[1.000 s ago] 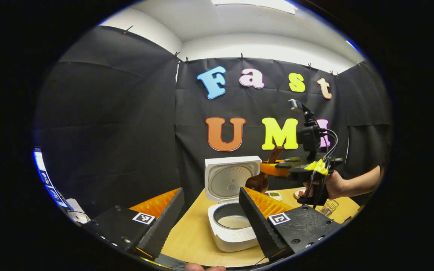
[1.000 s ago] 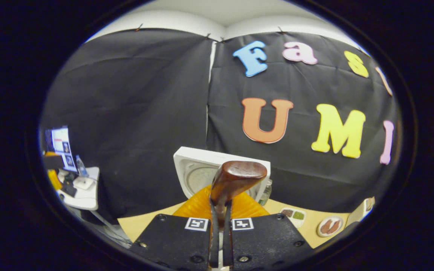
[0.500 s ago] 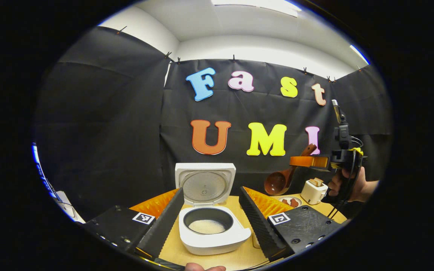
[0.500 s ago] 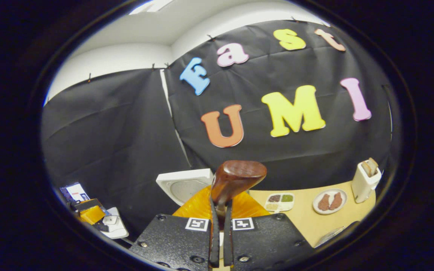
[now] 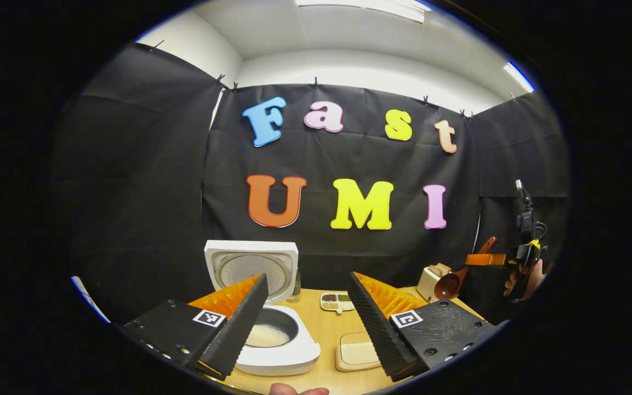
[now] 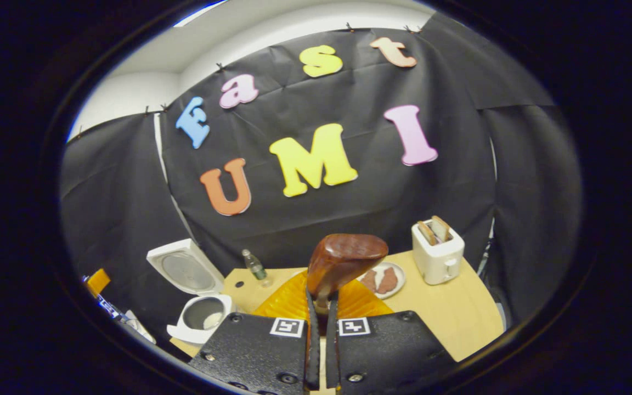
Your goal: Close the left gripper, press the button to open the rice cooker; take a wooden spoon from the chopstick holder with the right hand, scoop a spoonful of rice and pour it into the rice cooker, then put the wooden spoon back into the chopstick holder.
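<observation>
- Now I hold the wooden spoon [image 6: 347, 258] pinched tight in my right gripper [image 6: 320, 351]. I should go slowly and drop it handle-first into the chopstick holder, which I can't spot yet.
- My left gripper [image 5: 308, 323] is wide open and holds nothing.
- Well off to my left, the rice cooker [image 6: 198, 312] sits open with rice inside.

Left gripper view low, near the cooker [image 5: 272, 334], facing the wall; right gripper view higher, tilted; both sharing the table [image 6: 458, 312].
</observation>
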`<state>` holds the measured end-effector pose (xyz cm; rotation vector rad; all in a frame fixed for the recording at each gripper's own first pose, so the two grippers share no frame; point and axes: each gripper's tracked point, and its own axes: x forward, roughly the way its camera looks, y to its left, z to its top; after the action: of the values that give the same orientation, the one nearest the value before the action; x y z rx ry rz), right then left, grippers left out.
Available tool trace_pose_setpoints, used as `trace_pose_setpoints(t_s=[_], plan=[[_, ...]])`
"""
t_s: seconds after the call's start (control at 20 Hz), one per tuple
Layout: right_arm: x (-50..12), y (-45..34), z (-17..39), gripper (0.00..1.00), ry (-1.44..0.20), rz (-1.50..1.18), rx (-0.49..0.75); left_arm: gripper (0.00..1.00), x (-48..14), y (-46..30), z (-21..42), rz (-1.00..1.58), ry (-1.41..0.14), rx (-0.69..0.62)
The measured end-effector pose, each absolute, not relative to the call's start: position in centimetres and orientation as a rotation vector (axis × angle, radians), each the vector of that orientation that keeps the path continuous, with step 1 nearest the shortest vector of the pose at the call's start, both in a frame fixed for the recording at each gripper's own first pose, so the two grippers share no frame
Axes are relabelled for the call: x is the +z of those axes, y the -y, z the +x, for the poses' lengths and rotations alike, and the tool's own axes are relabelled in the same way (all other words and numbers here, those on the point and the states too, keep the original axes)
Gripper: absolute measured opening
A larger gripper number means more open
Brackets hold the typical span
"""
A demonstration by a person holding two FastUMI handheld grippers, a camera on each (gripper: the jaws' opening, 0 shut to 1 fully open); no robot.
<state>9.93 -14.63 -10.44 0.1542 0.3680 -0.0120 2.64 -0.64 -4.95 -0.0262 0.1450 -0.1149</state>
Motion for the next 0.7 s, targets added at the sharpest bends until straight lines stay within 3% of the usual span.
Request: trace_pose_setpoints(t_s=[0.25,0.7], plan=[[-17.1,21.1,9.4,0.1,-0.469,0.181,-0.117,0.94,-5.9,3.0,3.3,-0.011,-0.182,-0.114],[-28.5,24.0,10.6,0.1,-0.626,0.183,-0.088,0.94,-6.4,4.2,2.7,0.018,-0.242,-0.047]])
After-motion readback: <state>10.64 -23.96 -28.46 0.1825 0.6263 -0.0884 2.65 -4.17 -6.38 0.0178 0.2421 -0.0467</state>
